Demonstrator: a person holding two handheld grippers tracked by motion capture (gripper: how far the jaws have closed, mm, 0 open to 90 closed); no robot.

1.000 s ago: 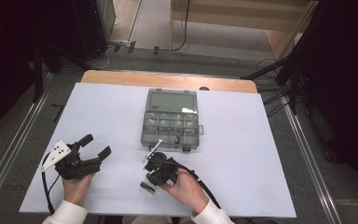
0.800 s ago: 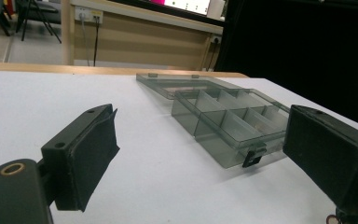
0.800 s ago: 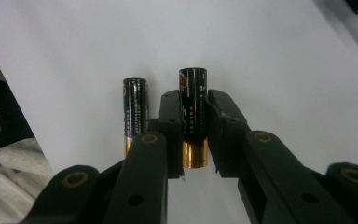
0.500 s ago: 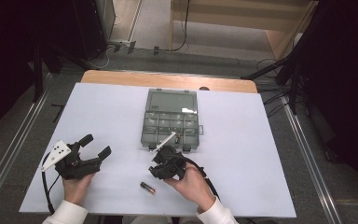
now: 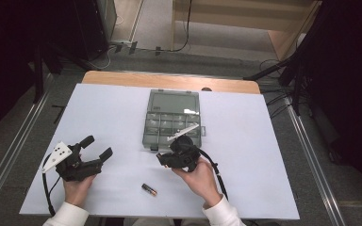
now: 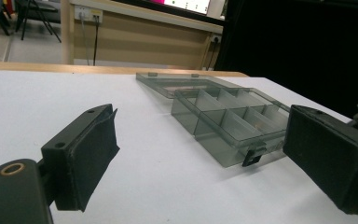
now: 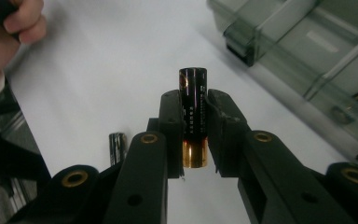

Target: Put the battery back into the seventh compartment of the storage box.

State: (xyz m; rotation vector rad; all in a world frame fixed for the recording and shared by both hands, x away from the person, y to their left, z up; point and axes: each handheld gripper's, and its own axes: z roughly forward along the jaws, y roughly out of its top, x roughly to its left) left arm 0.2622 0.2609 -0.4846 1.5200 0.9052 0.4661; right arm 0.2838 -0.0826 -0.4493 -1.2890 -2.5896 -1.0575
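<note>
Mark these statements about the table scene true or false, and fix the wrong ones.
1. The right gripper is shut on a battery. True.
2. The organizer box has its lid closed. False: the clear lid lies open, flat on the table behind the compartments.
3. A second battery lies loose on the white table. True.
4. The left gripper holds a battery too. False: its fingers stand wide apart with nothing between them.
5. The loose battery lies inside a compartment of the box. False: it lies on the table, near the person's edge, apart from the box.
</note>
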